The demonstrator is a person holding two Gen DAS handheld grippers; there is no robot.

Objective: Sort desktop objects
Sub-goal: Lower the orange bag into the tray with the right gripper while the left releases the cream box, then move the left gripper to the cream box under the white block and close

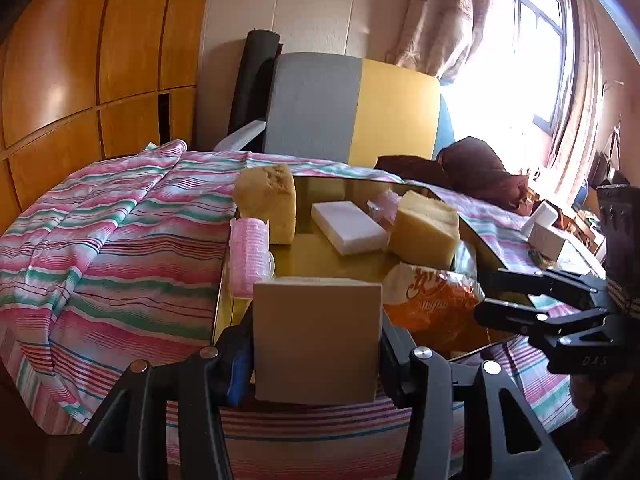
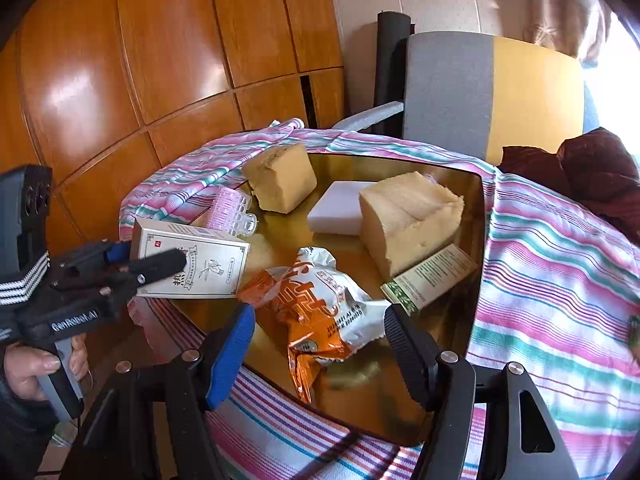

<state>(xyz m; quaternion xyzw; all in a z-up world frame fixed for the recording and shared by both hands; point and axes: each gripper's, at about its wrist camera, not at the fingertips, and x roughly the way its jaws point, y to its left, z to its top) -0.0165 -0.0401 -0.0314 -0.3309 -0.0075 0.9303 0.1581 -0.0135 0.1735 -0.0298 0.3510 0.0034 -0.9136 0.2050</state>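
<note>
Left hand-held gripper (image 2: 158, 266) clamped on the white box (image 2: 192, 264) at the gold tray's (image 2: 476, 216) near-left rim, apparently mid-sort, right hand-held gripper (image 2: 320, 340) spread wide around the orange snack packet (image 2: 316, 304), ready to close.

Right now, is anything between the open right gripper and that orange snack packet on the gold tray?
Nothing visible. The right gripper is open, its fingers apart either side of the orange snack packet. The left gripper holds a white box off to the side.
</note>
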